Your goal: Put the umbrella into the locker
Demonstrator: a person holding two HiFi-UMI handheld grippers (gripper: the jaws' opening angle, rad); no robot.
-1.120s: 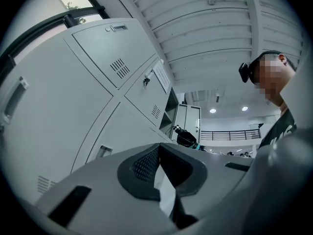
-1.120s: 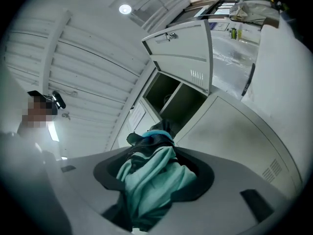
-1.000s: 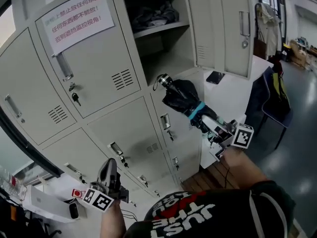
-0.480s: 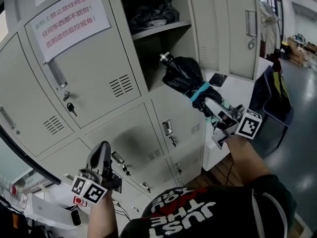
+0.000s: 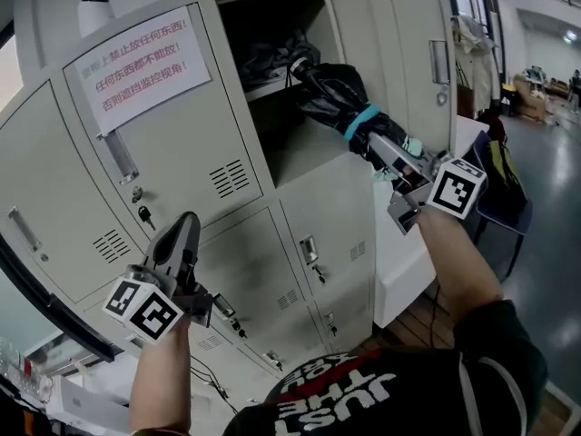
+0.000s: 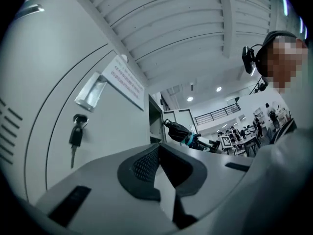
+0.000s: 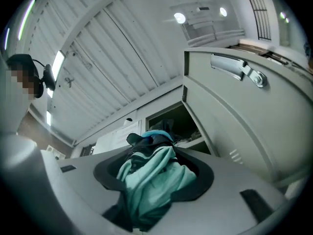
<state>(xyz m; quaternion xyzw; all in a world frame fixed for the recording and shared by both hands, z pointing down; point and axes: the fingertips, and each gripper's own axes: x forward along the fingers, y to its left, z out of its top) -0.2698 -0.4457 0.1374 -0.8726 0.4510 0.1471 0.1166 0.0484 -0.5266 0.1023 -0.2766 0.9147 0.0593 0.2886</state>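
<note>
Right tongs are clamping the folded umbrella by its loose teal-and-black fabric end, jaws partly apart around it. The handle end is poking into the mouth of the open locker compartment, roughly level with the shelf. Left tongs are hanging closed, empty. Risks: handle jamming on the shelf edge or the dark bundle lying there; soft fabric grip slipping, umbrella drooping or dropping.

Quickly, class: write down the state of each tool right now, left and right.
Left tool: closed, empty.
Right tool: closed on the umbrella.
</note>
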